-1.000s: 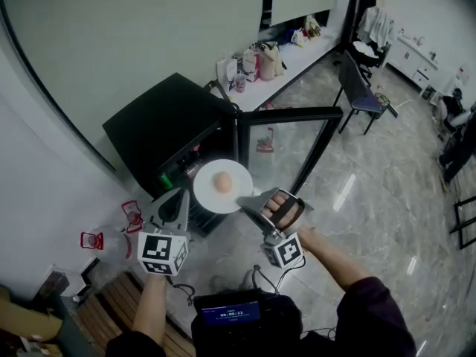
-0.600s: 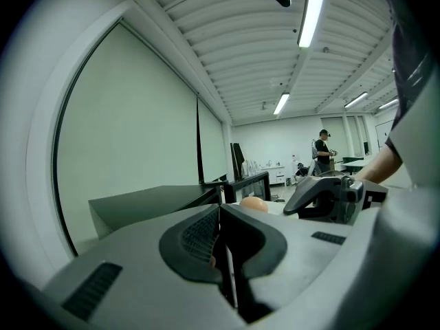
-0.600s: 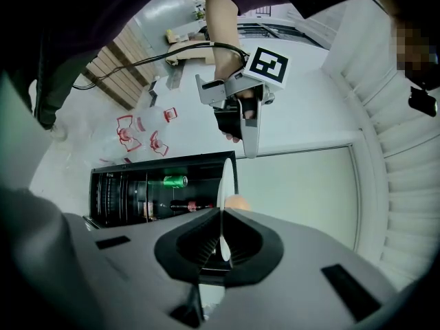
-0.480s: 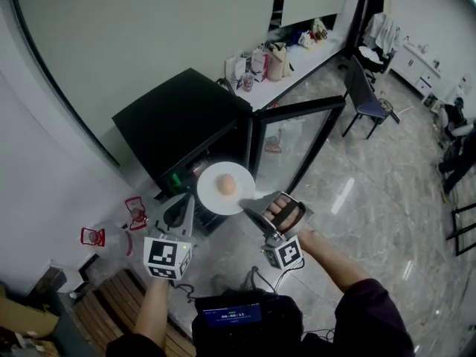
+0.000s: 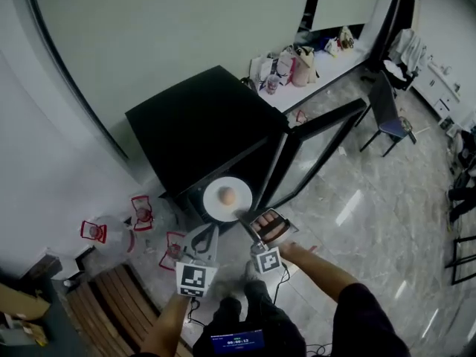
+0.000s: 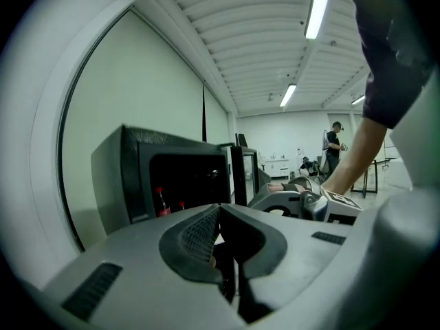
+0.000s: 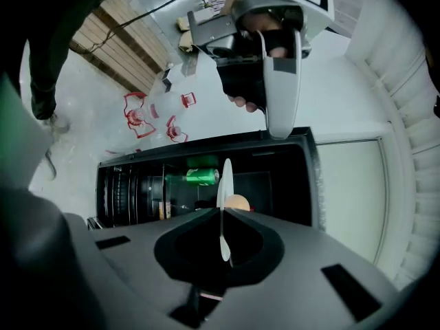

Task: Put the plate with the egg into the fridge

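The plate [image 5: 227,198], with the egg [image 5: 228,196] on it, hung just below the middle of the head view, before the mouth of the fridge [image 5: 201,125] and not yet inside. The right gripper [image 7: 221,215] was clamped on its near rim. The left gripper [image 5: 202,242], lower left of the plate, had its jaws together on nothing. The door [image 5: 316,143] stood open to the right, and a green can [image 7: 192,177] lay on a shelf within. By my reckoning, what remained was setting the plate on a shelf and letting go

left tongs [image 6: 220,215] apparently shut, right tongs [image 7: 223,215] clamped
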The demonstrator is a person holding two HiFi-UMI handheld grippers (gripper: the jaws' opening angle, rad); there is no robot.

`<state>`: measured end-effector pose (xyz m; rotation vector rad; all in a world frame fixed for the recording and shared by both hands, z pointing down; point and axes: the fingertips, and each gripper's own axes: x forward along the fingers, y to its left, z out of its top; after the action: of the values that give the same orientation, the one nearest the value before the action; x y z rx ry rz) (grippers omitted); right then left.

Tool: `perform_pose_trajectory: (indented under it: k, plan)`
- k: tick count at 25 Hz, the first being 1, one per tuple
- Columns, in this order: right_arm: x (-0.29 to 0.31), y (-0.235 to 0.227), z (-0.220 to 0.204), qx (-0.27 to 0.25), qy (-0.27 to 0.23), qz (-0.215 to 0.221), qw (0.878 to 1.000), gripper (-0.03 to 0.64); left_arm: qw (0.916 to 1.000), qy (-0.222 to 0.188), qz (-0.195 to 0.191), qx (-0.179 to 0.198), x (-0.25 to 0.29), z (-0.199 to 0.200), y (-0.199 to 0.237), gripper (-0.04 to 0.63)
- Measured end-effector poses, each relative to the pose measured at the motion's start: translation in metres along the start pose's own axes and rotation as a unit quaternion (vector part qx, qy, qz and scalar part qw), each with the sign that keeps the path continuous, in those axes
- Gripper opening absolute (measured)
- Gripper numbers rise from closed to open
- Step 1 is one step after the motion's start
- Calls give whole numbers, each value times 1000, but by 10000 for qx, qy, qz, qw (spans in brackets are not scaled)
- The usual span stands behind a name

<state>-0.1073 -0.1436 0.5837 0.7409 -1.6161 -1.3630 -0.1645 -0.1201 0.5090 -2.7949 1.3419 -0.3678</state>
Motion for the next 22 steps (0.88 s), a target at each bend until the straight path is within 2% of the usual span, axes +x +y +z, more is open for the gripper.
perform_pose_trajectory:
  k: [2,8,18,22]
  plan:
    - [24,22,-3,-124,-101,143,9998,21,9998,98,184,-1,18,-27,-2,9]
    - [89,66,-23,-323,-384,332,9982,21,9958,431,706,-381,70,-95,12,9]
    - [156,104,-42,-908,-840,385,9916,23,9910,433,1238,-257,120,-144,35,9]
    - [166,112,-43,-937,-923,332,9908,23,9887,419,1426,-180,130,-157,43,9]
